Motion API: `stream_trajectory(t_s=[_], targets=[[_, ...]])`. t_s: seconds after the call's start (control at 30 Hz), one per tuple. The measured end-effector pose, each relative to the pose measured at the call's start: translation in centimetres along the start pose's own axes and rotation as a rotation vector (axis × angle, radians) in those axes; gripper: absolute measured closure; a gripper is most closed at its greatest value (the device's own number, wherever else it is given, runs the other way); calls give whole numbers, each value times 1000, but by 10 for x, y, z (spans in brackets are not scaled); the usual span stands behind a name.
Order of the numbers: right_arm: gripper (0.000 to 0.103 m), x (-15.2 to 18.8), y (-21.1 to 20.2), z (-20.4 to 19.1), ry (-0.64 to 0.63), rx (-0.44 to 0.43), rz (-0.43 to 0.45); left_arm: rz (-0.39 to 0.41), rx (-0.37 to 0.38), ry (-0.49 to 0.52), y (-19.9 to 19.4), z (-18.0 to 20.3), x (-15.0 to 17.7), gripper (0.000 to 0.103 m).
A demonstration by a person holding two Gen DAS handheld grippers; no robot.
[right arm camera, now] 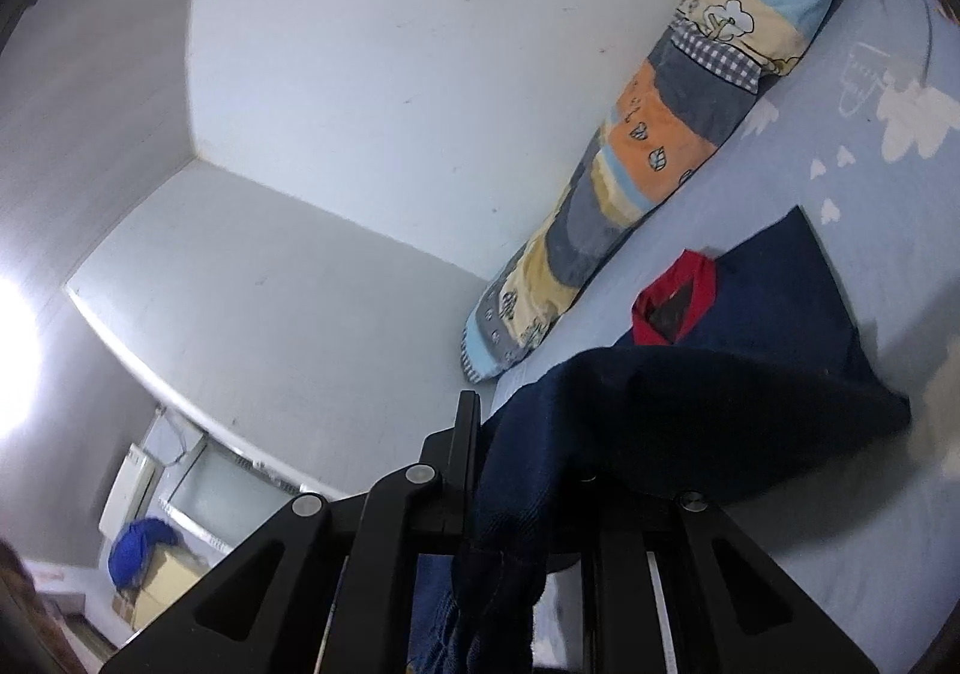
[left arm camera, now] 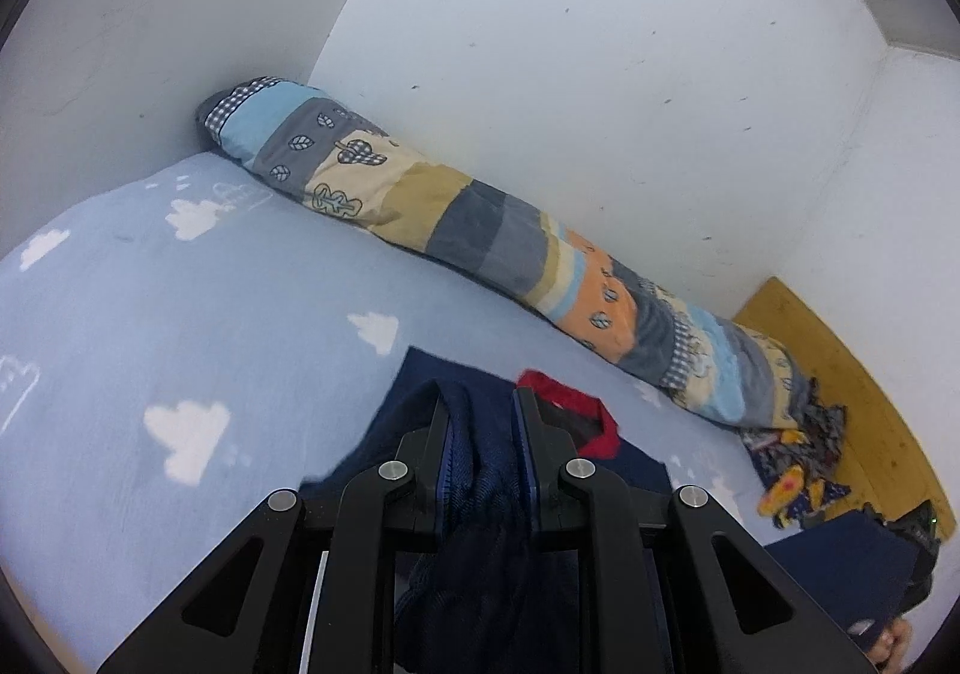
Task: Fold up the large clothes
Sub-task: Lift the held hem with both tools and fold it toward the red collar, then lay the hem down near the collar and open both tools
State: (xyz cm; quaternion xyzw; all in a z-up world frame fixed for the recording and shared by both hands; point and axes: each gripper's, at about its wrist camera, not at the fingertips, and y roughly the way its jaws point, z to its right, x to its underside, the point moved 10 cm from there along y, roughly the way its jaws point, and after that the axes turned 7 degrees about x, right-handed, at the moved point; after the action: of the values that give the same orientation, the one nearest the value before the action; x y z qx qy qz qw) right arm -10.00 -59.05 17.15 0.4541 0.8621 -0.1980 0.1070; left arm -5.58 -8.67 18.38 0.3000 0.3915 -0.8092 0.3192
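Observation:
A navy garment (left arm camera: 486, 470) with a red collar (left arm camera: 570, 401) lies on a light blue bed sheet (left arm camera: 180, 326) printed with white clouds. My left gripper (left arm camera: 483, 404) is shut on a bunched edge of this navy cloth, which hangs down between the black fingers (left arm camera: 435, 434). In the right wrist view the same navy garment (right arm camera: 774, 290) and its red collar (right arm camera: 678, 308) lie ahead. My right gripper (right arm camera: 528, 416) is shut on a fold of the cloth, which drapes over and hides its right finger; the left finger (right arm camera: 465, 434) shows.
A long rolled patchwork quilt (left arm camera: 480, 230) lies along the white wall (left arm camera: 600, 74); the quilt (right arm camera: 660, 134) also shows at the right wrist. A crumpled patterned cloth (left arm camera: 798, 458) sits by a wooden board (left arm camera: 840, 374). A box with blue cloth (right arm camera: 144, 548) stands on the floor.

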Motion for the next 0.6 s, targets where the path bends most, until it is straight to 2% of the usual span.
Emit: stream_trajectory(t_s=[0.23,0.37,0.4,0.43,0.47,0.5,0.53,0.6], targets=[[87,-72,82,51,52,85,-3,-48,-99,0,132,-27,-46,86],[86,-110,146,115,134,188,-20,-150,-168,-30,241,-59,-50,86],[81,-115,159,131,171,208,-28,-186,-175,-39,270,-66,-47,85],[61,-122,176,155,218,239,-46,-223,-197,-36,294,-72,-46,84],[36,-128,184,169,253,255,-50,-261,-230,-41,320,-82,-44,80],[29,-135,191,188,311,269,-44,-293,-234,-62,339,-88,-41,74],[26,-140,195,204,368,277,-37,-332,-232,-96,360,-96,-37,71],[26,-146,196,224,432,282,-24,-354,-253,-136,379,-104,-40,68]])
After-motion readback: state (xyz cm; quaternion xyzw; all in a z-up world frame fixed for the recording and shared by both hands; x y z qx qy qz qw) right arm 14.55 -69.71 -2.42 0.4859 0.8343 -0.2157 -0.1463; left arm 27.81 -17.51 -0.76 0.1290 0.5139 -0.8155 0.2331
